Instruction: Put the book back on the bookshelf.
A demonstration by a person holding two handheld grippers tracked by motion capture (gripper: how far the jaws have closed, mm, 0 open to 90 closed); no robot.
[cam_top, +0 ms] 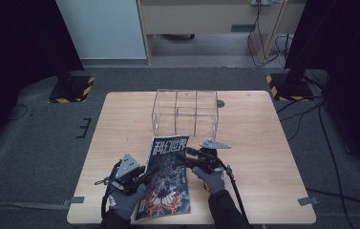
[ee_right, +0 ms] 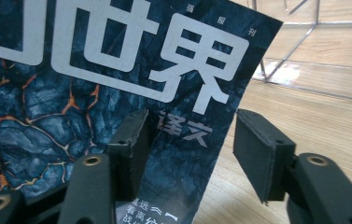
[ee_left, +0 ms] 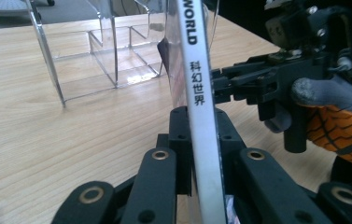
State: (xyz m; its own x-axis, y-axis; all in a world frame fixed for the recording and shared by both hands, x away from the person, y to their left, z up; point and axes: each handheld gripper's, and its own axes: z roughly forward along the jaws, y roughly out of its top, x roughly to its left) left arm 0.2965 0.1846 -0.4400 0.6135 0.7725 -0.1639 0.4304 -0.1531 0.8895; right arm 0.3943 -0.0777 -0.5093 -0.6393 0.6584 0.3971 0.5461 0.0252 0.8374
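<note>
A magazine (cam_top: pixel 165 176) with a dark blue cover and white Chinese title stands tilted over the near part of the wooden table (cam_top: pixel 263 143). My left gripper (cam_top: pixel 146 175) is shut on its white spine (ee_left: pixel 200 107), with both pads pressed against it. My right gripper (cam_top: pixel 185 157) stands open at the magazine's other edge. In the right gripper view the cover (ee_right: pixel 94 70) lies between the jaws, and the right pad (ee_right: pixel 257 154) stands clear of the paper. The left gripper view also shows the right gripper (ee_left: pixel 239 81) in a gloved hand.
A clear acrylic divided box (cam_top: pixel 185 113) stands at the table's middle back, just beyond the magazine, its open compartments (ee_left: pixel 103 51) facing me. Stands with hazard-striped bases (cam_top: pixel 72 89) and cables (cam_top: pixel 306 114) sit on the floor around the table.
</note>
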